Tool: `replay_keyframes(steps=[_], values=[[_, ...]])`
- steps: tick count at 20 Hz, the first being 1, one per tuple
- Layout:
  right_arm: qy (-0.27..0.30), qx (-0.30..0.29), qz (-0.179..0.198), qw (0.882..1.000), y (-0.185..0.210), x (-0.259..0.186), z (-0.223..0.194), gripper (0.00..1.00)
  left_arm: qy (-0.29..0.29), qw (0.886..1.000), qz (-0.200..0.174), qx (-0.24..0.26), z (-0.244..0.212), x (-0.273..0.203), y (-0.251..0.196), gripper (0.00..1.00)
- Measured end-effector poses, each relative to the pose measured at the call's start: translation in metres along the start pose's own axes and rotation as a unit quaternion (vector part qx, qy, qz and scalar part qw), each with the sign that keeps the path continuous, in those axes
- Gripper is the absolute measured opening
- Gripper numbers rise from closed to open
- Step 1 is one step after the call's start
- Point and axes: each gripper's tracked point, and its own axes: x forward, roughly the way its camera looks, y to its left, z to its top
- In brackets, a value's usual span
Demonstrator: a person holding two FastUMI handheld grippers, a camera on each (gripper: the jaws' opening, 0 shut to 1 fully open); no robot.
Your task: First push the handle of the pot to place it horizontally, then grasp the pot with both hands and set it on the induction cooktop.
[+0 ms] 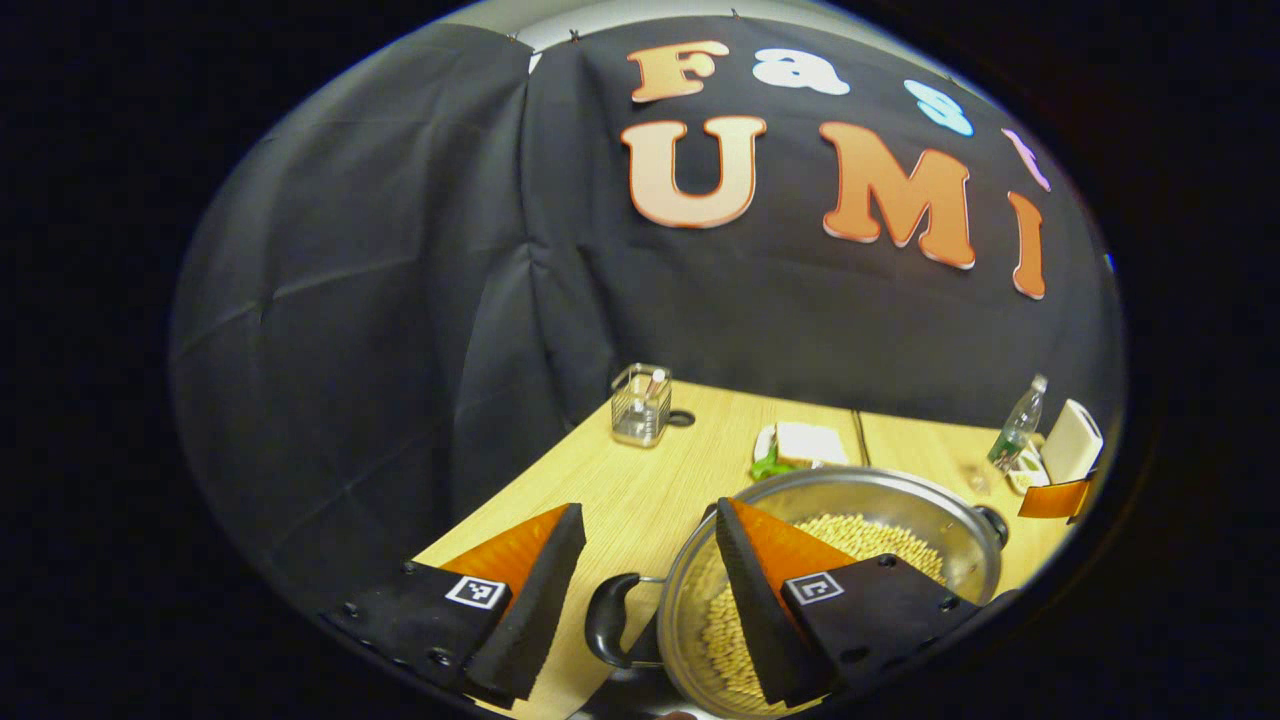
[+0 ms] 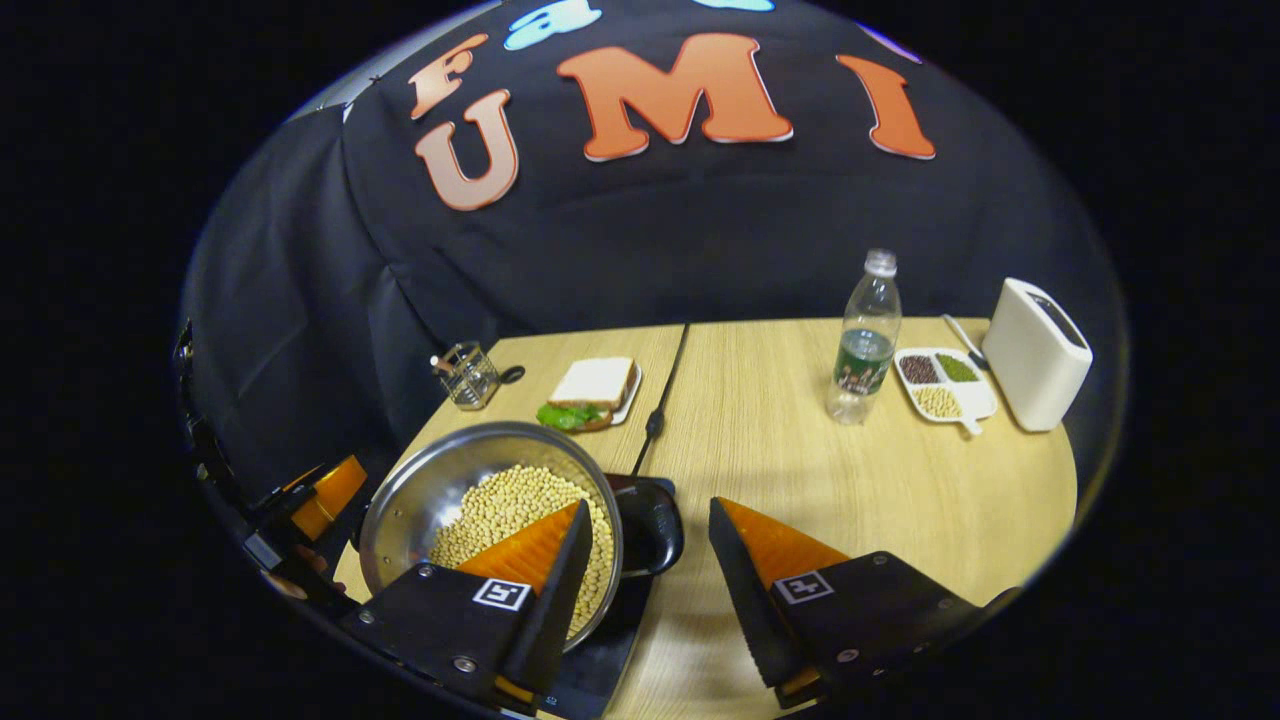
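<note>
Wooden table (image 2: 800, 470), pot (image 2: 440, 490) handles between both wide-open claws, left claw (image 1: 650, 560), right claw (image 2: 650, 550)

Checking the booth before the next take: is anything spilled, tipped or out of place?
Nothing stands out. The beans sit inside the pot, none on the table. The bottle and toaster stand upright, and the sandwich lies on its plate.

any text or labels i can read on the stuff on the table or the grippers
None can be read.
Water bottle: its label is too small and blurred to make out.
Left gripper and right gripper: square coded marker patterns on the fingers, not words.
Toaster, pot: no print visible.
</note>
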Motion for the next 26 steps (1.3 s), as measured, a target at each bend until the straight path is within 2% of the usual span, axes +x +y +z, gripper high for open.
replay_keyframes(steps=[1, 2, 5, 9, 10, 12, 14, 15, 16, 21, 22, 24, 26], values=[[-0.026, -0.009, -0.002, 1.0, -0.006, -0.009, 0.017, 0.75, -0.018, 1.0, -0.003, -0.004, 0.016, -0.007, -0.003, 0.91], [-0.044, -0.017, -0.002, 0.999, -0.01, -0.017, 0.03, 0.76, -0.033, 0.999, -0.006, -0.007, 0.029, -0.013, -0.008, 0.88], [-0.097, -0.032, 0.013, 0.995, -0.019, -0.061, 0.069, 0.81, -0.072, 0.997, -0.032, -0.006, 0.07, -0.036, -0.027, 0.88], [-0.173, -0.057, 0.014, 0.983, -0.034, -0.119, 0.119, 0.84, -0.12, 0.991, -0.053, -0.001, 0.123, -0.069, -0.045, 0.88], [-0.184, -0.064, 0.018, 0.981, -0.036, -0.132, 0.126, 0.84, -0.131, 0.99, -0.058, 0.005, 0.134, -0.078, -0.049, 0.92], [-0.213, -0.075, 0.01, 0.974, -0.046, -0.158, 0.144, 0.89, -0.155, 0.986, -0.061, 0.015, 0.159, -0.099, -0.057, 0.89], [-0.242, -0.087, -0.006, 0.966, -0.058, -0.18, 0.16, 0.93, -0.181, 0.981, -0.068, 0.021, 0.188, -0.12, -0.066, 0.9], [-0.253, -0.092, -0.011, 0.963, -0.062, -0.19, 0.168, 0.93, -0.195, 0.978, -0.073, 0.021, 0.203, -0.132, -0.071, 0.87], [-0.258, -0.097, -0.016, 0.961, -0.068, -0.2, 0.172, 0.93, -0.209, 0.975, -0.077, 0.021, 0.218, -0.144, -0.075, 0.96], [-0.308, -0.089, -0.051, 0.946, -0.103, -0.257, 0.2, 0.94, -0.277, 0.957, -0.075, 0.033, 0.281, -0.204, -0.081, 0.96], [-0.319, -0.086, -0.056, 0.942, -0.109, -0.267, 0.204, 0.89, -0.291, 0.954, -0.072, 0.033, 0.293, -0.218, -0.08, 0.96], [-0.336, -0.085, -0.062, 0.936, -0.119, -0.287, 0.211, 0.98, -0.315, 0.946, -0.074, 0.026, 0.314, -0.248, -0.072, 0.96], [-0.352, -0.076, -0.068, 0.93, -0.129, -0.301, 0.221, 0.98, -0.333, 0.939, -0.078, 0.024, 0.334, -0.278, -0.063, 0.96]])
